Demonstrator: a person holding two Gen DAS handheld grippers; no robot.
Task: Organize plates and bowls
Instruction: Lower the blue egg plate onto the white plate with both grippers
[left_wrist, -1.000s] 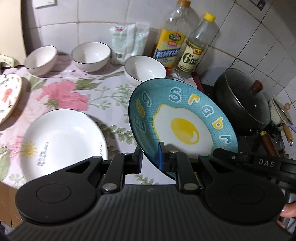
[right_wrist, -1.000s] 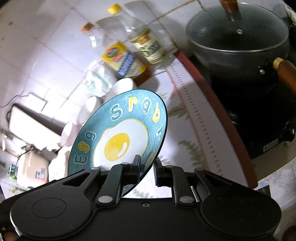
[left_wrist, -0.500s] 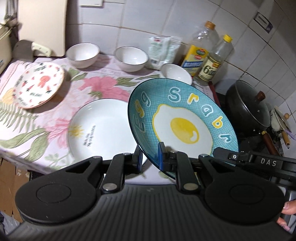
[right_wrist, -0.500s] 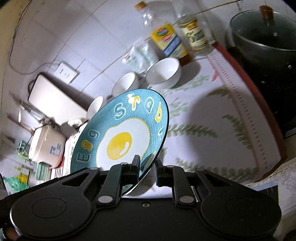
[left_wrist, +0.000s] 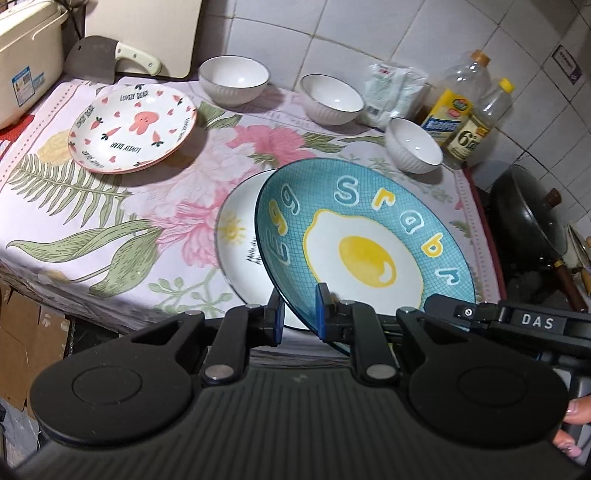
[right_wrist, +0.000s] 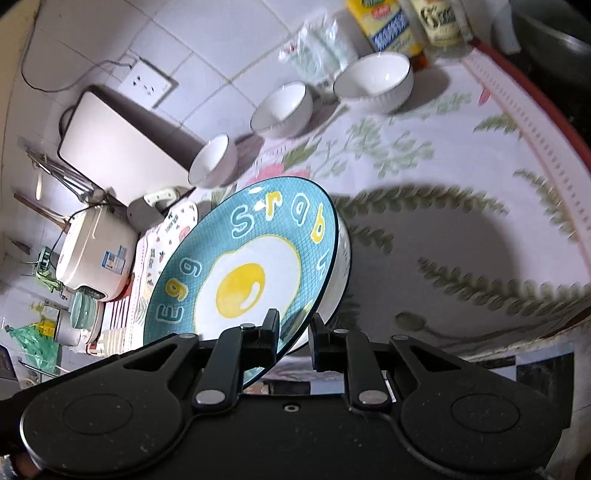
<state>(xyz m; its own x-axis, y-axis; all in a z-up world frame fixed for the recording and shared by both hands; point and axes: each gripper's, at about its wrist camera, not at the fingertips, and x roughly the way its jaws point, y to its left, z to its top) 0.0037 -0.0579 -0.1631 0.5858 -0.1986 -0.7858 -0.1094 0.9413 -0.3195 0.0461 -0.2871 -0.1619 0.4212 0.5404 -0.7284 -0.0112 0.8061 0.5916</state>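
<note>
Left wrist view: the left hand-held gripper (left_wrist: 298, 314) has its two blue-padded fingers (left_wrist: 320, 308) set on either side of the near rim of the blue egg plate (left_wrist: 365, 243), with a small gap on the left pad's side, so I cannot tell whether it is truly clamped on the rim. The plate tilts up from the gripper and overlaps a white plate (left_wrist: 240, 254) that lies on the floral-clothed surface (left_wrist: 110, 206) just ahead and to the left. Further ahead and to the left sits a pink rabbit plate (left_wrist: 133, 133). Three white bowls stand in a loose row beyond: one far ahead on the left (left_wrist: 233, 79), one in the middle (left_wrist: 331, 98), one ahead to the right (left_wrist: 413, 149). Behind the bowls a white packet (left_wrist: 395, 92) and two oil bottles (left_wrist: 458, 114) stand against the tiled wall, and a lidded black wok (left_wrist: 528, 218) is off to the right. A cleaver (left_wrist: 110, 61) lies far ahead on the left. In the right wrist view, the right hand-held gripper (right_wrist: 293, 334) has its jaws narrowed around the same plate's (right_wrist: 243, 266) near rim, the left finger against its face and the right finger behind it. A rice cooker (right_wrist: 94, 254) stands to the far left.
</note>
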